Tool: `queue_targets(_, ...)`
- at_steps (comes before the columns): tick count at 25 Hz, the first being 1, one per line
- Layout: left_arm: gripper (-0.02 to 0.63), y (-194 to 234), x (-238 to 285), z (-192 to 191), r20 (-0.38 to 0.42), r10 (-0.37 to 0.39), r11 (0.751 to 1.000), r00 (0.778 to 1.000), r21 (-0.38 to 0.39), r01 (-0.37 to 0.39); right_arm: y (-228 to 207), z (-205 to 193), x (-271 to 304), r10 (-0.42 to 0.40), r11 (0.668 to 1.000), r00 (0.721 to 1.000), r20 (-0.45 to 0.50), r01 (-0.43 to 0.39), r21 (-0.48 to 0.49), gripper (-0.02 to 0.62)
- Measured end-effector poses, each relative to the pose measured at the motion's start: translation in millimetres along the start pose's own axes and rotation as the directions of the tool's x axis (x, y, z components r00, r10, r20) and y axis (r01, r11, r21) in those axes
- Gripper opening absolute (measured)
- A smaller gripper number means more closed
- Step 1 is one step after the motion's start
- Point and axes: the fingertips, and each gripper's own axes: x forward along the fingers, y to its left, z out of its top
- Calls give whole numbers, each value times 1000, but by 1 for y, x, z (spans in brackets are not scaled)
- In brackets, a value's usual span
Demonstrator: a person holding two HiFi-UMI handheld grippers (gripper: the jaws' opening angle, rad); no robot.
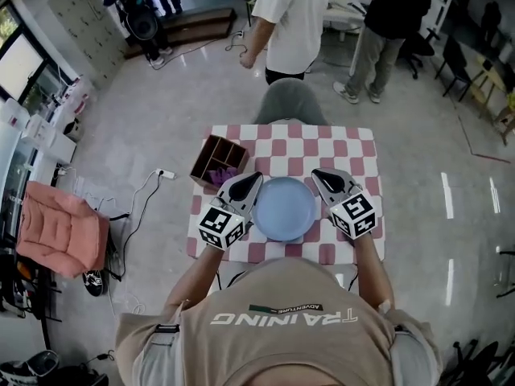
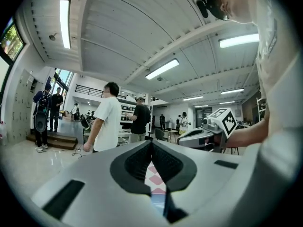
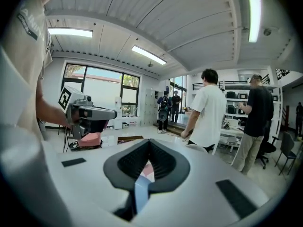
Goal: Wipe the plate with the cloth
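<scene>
A round light-blue plate (image 1: 284,208) lies in the middle of a pink-and-white checked table (image 1: 338,147). Something purple, perhaps the cloth (image 1: 224,175), sits in a brown wooden compartment box (image 1: 216,158) at the table's left. My left gripper (image 1: 256,176) hovers over the plate's left rim, pointing away from me, jaws shut and empty. Over the plate's right rim, my right gripper (image 1: 316,172) is likewise shut with nothing in it. In the left gripper view the left gripper (image 2: 151,144) has its tips together and the right gripper (image 2: 180,137) shows alongside. The right gripper (image 3: 149,141) also has its tips together.
A grey chair back (image 1: 290,101) stands at the table's far edge, and two people (image 1: 294,18) stand on the floor beyond it. A pink padded seat (image 1: 60,227) and cables (image 1: 141,203) lie on the floor to the left.
</scene>
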Motion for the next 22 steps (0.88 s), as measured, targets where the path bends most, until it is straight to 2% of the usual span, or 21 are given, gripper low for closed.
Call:
queue_targets(6,15,-4,1,-1,-20,-24,999,1000,43,25,1,-5,0,-8,1000,1000,4,8,24,18)
queue_targets(14,15,-5,6,-2,-35,-43,999,998,25,44,-7,-3,-8,-30,999,999,-11,30,24,17)
queue_targets(18,15,2,6,-3,-77,-55,995,996,79,61,-8,-2,-2,-42,998,999,6,41,47,17)
queue_targets(22,15,11,11,-7,-81,-77,996,994,34,80,-6,-12,0,-55,997,998,-11,55,61,18)
